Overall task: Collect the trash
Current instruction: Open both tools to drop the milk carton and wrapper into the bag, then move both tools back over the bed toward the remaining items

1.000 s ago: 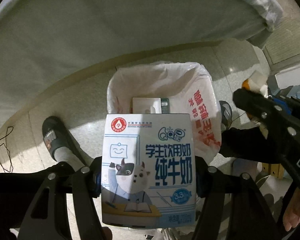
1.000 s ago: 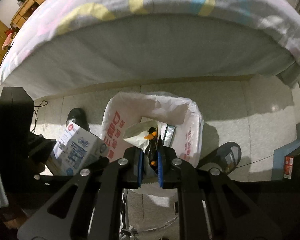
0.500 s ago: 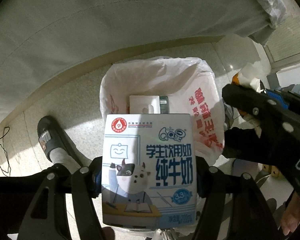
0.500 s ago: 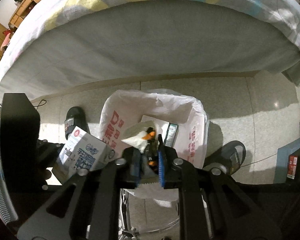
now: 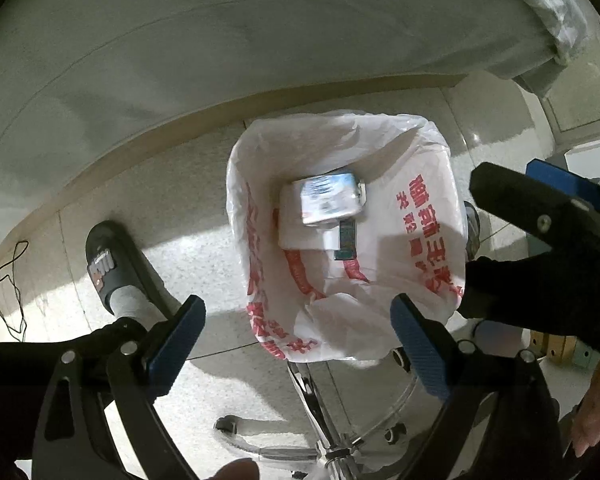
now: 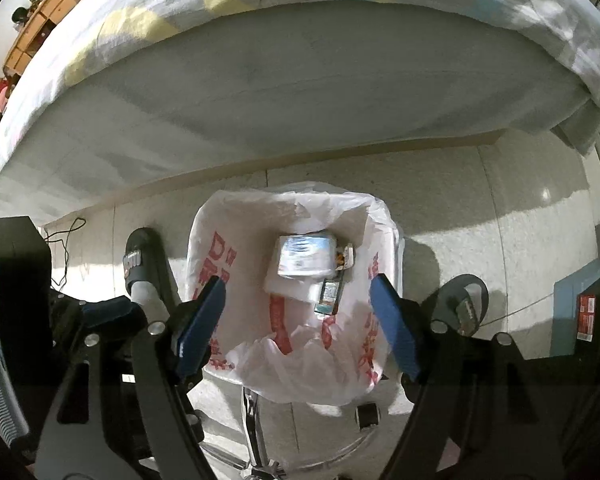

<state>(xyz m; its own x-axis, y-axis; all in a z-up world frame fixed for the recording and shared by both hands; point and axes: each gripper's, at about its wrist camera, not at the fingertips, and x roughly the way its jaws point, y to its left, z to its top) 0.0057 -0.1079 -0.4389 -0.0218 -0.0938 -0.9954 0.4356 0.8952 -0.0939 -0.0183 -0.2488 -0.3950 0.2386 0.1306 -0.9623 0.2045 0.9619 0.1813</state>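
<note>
while both grippers hang above the trash bin, each pointing down into it, their jaws are opening and nothing sits between the pads of either one. left gripper: blue pads spread wide, only the bin's near rim and the floor visible in the gap. right gripper: jaws also well apart, bin interior seen between them.

bin is lined with a white plastic bag carrying red print, draped over the rim. inside, at the bottom: milk carton lying flat on its side, blue-and-white face up, resting on a white flat box. carton slightly blurred in the left wrist view. just beside the carton, toward the right of the bin, a small wrapper with orange and black print; a dark narrow packet lies just below it, at the box's edge.

bin stands near a bed, whose grey side runs across the top of both views. a person's slippered foot is planted left of the bin, another foot on its right. chrome chair base with castors shows below the bin.
</note>
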